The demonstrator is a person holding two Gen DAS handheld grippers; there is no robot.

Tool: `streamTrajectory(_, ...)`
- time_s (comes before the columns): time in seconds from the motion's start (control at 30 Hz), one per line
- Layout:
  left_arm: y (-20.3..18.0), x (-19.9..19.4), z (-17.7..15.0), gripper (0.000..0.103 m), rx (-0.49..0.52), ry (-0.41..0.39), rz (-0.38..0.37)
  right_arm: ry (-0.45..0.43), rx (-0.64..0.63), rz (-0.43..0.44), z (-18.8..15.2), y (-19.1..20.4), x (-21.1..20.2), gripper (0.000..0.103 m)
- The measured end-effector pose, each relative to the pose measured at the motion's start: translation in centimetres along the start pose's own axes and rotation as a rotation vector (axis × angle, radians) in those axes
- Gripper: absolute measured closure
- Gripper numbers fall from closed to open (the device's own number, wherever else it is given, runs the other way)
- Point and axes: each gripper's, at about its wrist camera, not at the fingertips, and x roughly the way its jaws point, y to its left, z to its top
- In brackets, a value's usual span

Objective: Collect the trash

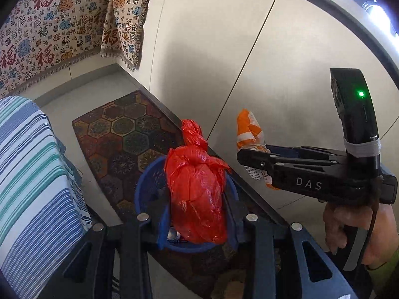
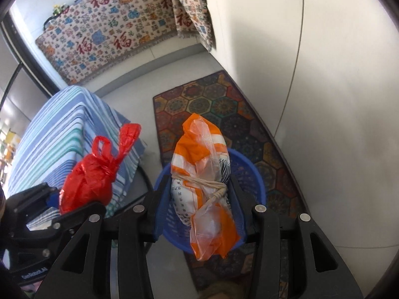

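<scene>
My left gripper [image 1: 197, 206] is shut on a knotted red plastic bag [image 1: 197, 189], which hangs over a blue mesh basket [image 1: 147, 186] on the floor. To the right in the same view, my right gripper [image 1: 251, 159] is shut on an orange-and-white bag [image 1: 249, 129]. In the right wrist view that orange-and-white bag [image 2: 202, 174], tied round with string, sits between the fingers of my right gripper [image 2: 199, 194], above the blue basket [image 2: 249, 169]. The red bag [image 2: 89, 179] and my left gripper [image 2: 72, 201] show at the left.
The basket stands on a dark hexagon-patterned mat [image 2: 224, 104] along a pale wall [image 1: 249, 49]. Striped cloth-covered furniture [image 2: 67, 134] is close on the left. A patterned throw with red characters [image 2: 104, 37] lies beyond. A person's hand [image 1: 349, 224] holds the right gripper.
</scene>
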Motion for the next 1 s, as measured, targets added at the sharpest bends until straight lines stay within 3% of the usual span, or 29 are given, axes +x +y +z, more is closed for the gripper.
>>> streamTrajectory(0.13,-0.9,1.5,-0.3,0.063,0.024,0.016,0.012,0.018,0.036,0.021,0.0,-1.5,1.7,0.053)
streamTrajectory(0.23,-1.3,2.7,-0.3,0.053,0.042,0.028,0.037,0.008,0.072,0.04,-0.1,-2.6,2.5,0.027)
streamTrajectory(0.4,-1.7,2.7,-0.1,0.05,0.053,0.021,0.05,-0.04,0.133,0.002,-0.2,-3.8,1.4,0.019)
streamTrajectory(0.47,-1.6,1.9,0.0,0.05,0.045,-0.007,0.043,-0.062,0.151,-0.027,-0.4,-4.0,0.3,0.008)
streamTrajectory(0.53,-1.9,0.4,-0.1,0.043,0.048,-0.057,0.068,-0.079,0.156,-0.051,-0.5,-3.6,-1.0,0.0)
streamTrajectory(0.6,-2.5,-1.5,-0.6,0.028,0.062,-0.104,0.103,-0.082,0.15,-0.06,-1.1,-3.0,-2.6,0.001)
streamTrajectory(0.7,-3.2,-4.5,-1.7,0.017,0.058,-0.147,0.101,-0.082,0.13,-0.062,-2.0,-2.0,-4.7,0.0)
streamTrajectory(0.77,-3.4,-6.2,-2.6,0.01,0.036,-0.135,0.082,-0.095,0.091,-0.066,-3.5,-1.2,-6.7,0.0)
streamTrajectory(0.8,-3.5,-6.7,-3.0,0.0,0.034,-0.107,0.069,-0.101,0.074,-0.067,-4.5,-0.8,-7.7,0.0)
streamTrajectory(0.9,-4.2,-8.4,-4.6,0.0,0.041,-0.064,0.047,-0.127,0.061,-0.11,-7.4,0.3,-10.6,0.0)
streamTrajectory(1.0,-5.3,-9.9,-6.6,0.0,0.065,-0.064,0.101,-0.15,0.084,-0.146,-10.0,0.7,-13.3,0.0)
